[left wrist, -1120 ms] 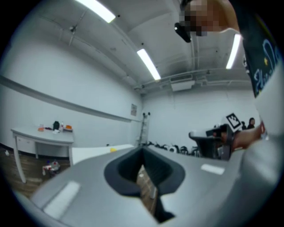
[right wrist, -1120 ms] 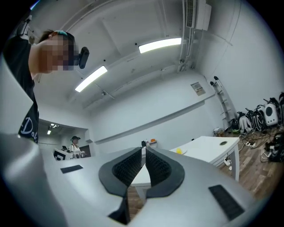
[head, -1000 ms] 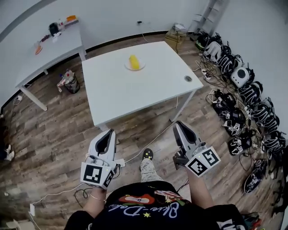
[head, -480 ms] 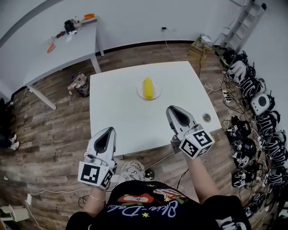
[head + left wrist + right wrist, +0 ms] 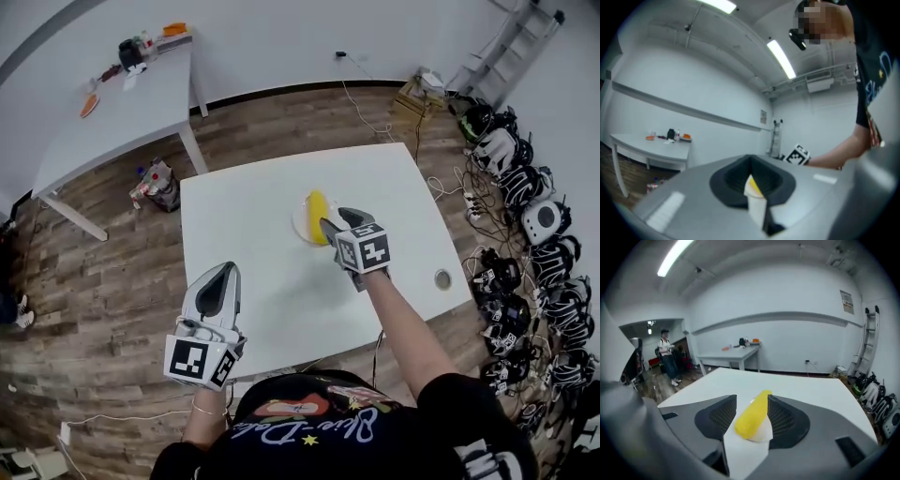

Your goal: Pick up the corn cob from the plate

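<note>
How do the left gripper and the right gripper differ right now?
The right gripper reaches over the plate, jaws opening with the corn cob between them, not yet gripped; the left gripper hangs back by the near corner of the table, jaws together, empty. The right gripper tilts downward; the left gripper points level. Both carry a marker cube.

I read this as a lab or test room, not a home: bare white walls (image 5: pixel 262 37), strip lights (image 5: pixel 675 256) overhead, a wood-plank floor (image 5: pixel 94 281); one plain white table (image 5: pixel 253 272) stands in the middle; a second table (image 5: pixel 112 117) sits by the wall, small gear at its far corner; black-and-white devices (image 5: pixel 525 220) with tangled cables line the floor's right edge; a ladder (image 5: pixel 511 37) leans in the corner.
</note>
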The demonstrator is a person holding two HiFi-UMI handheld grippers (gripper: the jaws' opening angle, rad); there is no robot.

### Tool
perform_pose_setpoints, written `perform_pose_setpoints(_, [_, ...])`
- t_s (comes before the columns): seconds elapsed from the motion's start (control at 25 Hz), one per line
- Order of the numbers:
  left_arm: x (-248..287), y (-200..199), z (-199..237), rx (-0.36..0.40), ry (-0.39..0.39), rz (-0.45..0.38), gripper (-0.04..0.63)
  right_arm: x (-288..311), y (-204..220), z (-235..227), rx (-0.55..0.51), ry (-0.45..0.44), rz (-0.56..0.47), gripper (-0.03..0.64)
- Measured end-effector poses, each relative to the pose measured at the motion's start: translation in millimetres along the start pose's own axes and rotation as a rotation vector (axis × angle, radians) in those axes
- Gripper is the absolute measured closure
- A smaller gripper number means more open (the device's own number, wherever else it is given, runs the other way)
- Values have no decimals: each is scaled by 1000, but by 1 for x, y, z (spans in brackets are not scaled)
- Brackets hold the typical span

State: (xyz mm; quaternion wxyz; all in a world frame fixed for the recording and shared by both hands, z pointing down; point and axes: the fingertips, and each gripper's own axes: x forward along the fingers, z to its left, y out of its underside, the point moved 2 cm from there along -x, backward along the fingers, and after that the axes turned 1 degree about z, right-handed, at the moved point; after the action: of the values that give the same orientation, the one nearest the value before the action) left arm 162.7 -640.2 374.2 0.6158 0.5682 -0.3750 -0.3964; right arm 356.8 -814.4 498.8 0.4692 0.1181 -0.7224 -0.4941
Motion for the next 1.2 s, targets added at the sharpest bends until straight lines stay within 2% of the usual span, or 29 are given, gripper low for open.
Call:
perform_pose_setpoints(0.12, [11,15,37,-49,-33,44,607,48,7,-15,23,21,142,390])
perform_pose_setpoints(0.24, [21,19,64,-117,-52,31,607,75,4,-25,90,29,193,354])
perform_pose_setpoints(0.32, [25,23,76,-172,-55,18,607,89,9,-29,98,46,242,345])
perform_pose_setpoints(0.52, [36,36,88,-260,-37,30,607,119,21,-34,148,69,352,333])
perform_pose_setpoints(0.6, [41,37,90,-278,-24,23,607,128,24,-29,148,68,407,331])
perform_pose_setpoints(0.68, [44,38,91,-286,-17,22,607,133,30,-29,192,81,440,331])
perform_pose_setpoints(0.76, [46,40,89,-290,-10,29,607,136,33,-32,234,108,453,333])
perform_pose_setpoints(0.88, [44,45,85,-309,-15,50,607,137,33,-38,222,150,450,333])
perform_pose_setpoints(1.0, [40,46,88,-335,-33,48,607,135,31,-45,238,178,402,333])
perform_pose_setpoints(1.2, [30,44,96,-336,-56,46,607,118,30,-51,299,172,308,344])
